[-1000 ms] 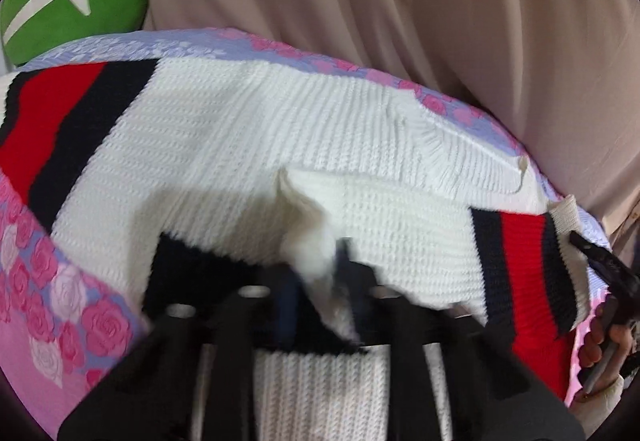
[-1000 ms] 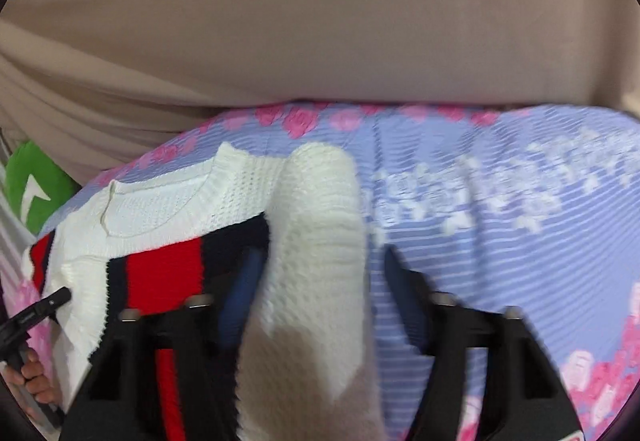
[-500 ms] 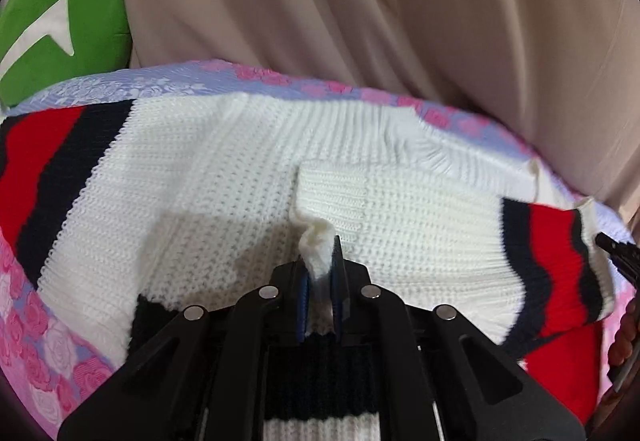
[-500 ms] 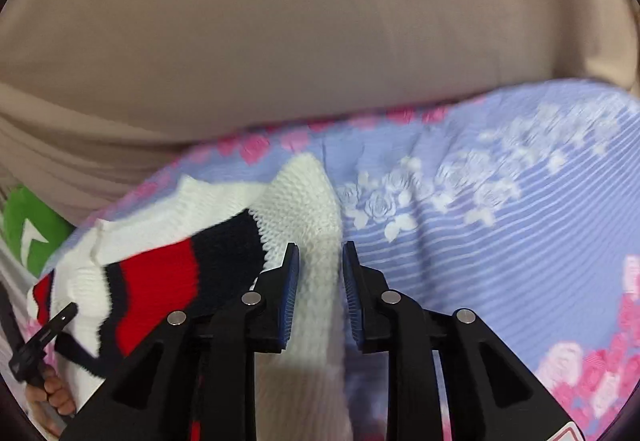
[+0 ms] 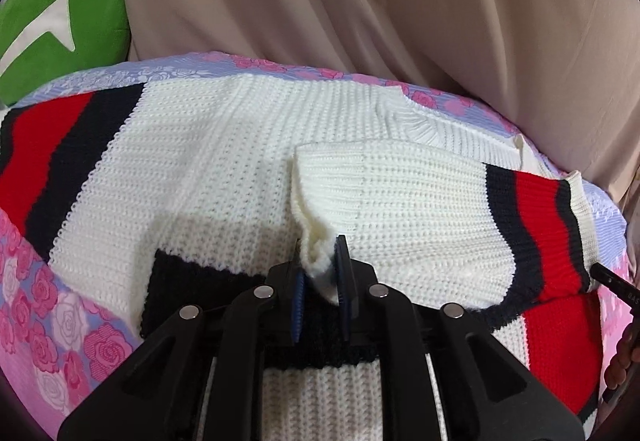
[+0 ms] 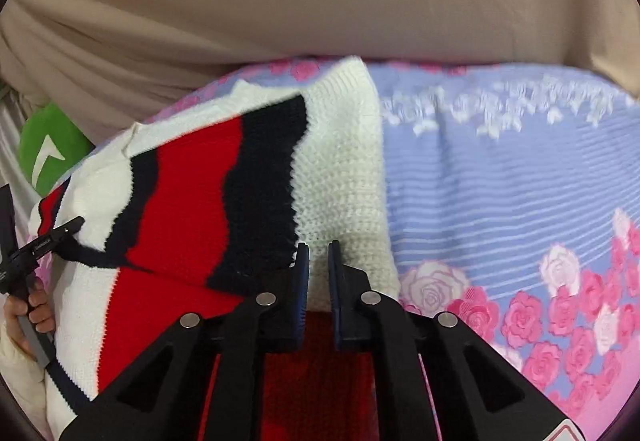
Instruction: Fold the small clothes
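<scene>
A white knit sweater (image 5: 224, 161) with red and navy stripes lies on a floral bedspread (image 5: 52, 329). Its right sleeve (image 5: 420, 209) is folded across the body. My left gripper (image 5: 320, 273) is shut on the sleeve's white cuff corner, held just above the sweater body. In the right wrist view the sweater (image 6: 340, 177) shows its red and navy bands. My right gripper (image 6: 318, 273) is shut on the sweater's white edge near the striped part. The left gripper's handle and the person's hand (image 6: 28, 305) show at the left edge.
A beige sheet (image 5: 400, 21) hangs behind the bed. A green cushion (image 5: 68, 17) with a white arrow lies at the back left. The blue and pink rose bedspread (image 6: 520, 201) stretches to the right of the sweater.
Both grippers have closed on the sweater. The left one has pulled the sleeve cuff over the body; the right one has lifted the striped edge and carried it leftward.
</scene>
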The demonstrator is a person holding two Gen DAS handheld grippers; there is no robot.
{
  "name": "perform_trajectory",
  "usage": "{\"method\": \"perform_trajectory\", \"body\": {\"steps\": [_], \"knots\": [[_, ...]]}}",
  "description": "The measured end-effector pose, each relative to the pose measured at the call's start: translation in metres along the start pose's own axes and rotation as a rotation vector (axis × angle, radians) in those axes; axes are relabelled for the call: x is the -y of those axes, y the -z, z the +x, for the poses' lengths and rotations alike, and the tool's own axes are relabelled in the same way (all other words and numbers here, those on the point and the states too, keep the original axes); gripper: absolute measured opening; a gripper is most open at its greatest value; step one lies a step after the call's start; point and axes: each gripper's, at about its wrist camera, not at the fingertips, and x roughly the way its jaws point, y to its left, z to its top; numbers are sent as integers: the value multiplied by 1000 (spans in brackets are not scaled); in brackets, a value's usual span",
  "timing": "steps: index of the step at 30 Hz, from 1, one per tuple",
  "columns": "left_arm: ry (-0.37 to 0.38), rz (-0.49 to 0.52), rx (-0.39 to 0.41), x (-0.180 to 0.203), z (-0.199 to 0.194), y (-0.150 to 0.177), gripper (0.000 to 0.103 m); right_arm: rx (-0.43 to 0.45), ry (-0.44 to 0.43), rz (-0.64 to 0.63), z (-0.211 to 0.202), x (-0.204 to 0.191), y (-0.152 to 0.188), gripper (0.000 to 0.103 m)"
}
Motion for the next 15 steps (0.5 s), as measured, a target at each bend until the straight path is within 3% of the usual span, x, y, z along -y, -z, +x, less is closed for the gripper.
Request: {"method": "perform_trajectory", "body": {"steps": [2, 4, 9, 12, 15], "knots": [[-3, 6, 11, 1, -4, 4, 14, 29, 34, -72, -5, -14, 3, 9], [-10, 13, 14, 2, -6, 6, 14, -26, 84, -95, 16, -10, 11, 6], [-7, -3, 7, 0, -13, 8, 14, 6, 15, -1, -4, -7, 1, 10], [31, 5, 42, 10, -37, 13, 13, 33, -53, -16, -21, -29, -4, 13], [76, 66, 32, 34, -40, 18, 15, -2, -93, -59, -9, -58, -4, 13]]}}
